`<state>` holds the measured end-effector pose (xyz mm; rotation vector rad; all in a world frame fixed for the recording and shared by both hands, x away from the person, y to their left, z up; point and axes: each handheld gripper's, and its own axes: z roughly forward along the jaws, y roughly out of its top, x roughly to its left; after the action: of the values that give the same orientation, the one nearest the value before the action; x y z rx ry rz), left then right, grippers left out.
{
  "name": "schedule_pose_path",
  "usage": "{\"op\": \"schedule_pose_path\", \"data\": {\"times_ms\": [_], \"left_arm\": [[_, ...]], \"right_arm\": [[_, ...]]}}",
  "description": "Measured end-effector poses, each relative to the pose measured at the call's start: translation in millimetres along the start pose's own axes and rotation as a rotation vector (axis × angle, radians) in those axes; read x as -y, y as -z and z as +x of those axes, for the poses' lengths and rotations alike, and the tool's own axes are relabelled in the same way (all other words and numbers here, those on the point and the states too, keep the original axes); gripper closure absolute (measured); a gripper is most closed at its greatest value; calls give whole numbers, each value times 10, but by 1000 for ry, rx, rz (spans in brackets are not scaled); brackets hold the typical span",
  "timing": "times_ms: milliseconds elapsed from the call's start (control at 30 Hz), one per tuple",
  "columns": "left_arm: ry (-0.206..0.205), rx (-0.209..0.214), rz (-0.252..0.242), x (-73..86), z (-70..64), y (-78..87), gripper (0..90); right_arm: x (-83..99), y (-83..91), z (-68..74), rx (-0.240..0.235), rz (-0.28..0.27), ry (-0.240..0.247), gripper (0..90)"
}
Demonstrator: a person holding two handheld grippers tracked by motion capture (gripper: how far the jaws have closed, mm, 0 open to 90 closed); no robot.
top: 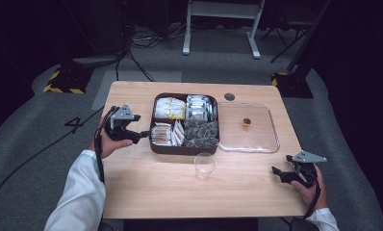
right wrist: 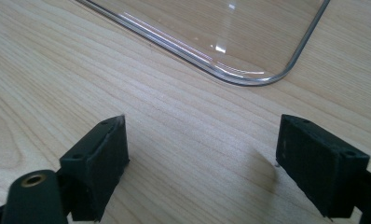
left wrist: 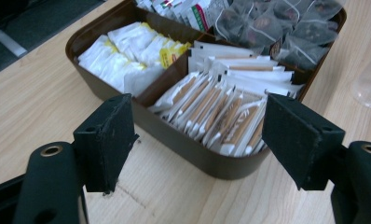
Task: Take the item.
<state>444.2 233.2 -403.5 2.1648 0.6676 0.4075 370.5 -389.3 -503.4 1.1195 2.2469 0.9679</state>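
Observation:
A brown compartmented box (top: 153,147) sits mid-table, filled with packets: yellow-white sachets (left wrist: 127,53), brown-striped paper sticks (left wrist: 221,112), dark mesh tea bags (left wrist: 277,28) and printed sachets at the back. My left gripper (top: 142,135) hovers at the box's left wall, open, jaws facing the stick compartment (top: 166,133), empty. In its own view the left gripper (left wrist: 197,135) frames those sticks. My right gripper (top: 276,171) rests open low over the table at the front right, nothing between its jaws. From the right gripper (right wrist: 202,158), bare wood lies ahead.
A clear plastic lid (top: 247,127) with a small brown knob lies flat right of the box; its rounded corner (right wrist: 249,77) shows near the right gripper. An empty clear cup (top: 204,166) stands in front of the box. Cables and stands sit on the floor behind.

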Motion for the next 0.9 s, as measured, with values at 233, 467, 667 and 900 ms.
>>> {"op": "schedule_pose_path", "data": {"times_ms": [233,467,667,900], "left_arm": [[-14,6,14,-164,50,-89,257],[-22,7,36,-232,105,-191,262],[-17,8,57,-285,173,-308,268],[-9,11,51,-394,255,-467,325]], "right_arm": [[0,1,2,2,-1,2,172],[0,1,1,1,-1,2,172],[0,1,2,1,-1,2,172],[0,1,3,2,-1,3,172]]}}
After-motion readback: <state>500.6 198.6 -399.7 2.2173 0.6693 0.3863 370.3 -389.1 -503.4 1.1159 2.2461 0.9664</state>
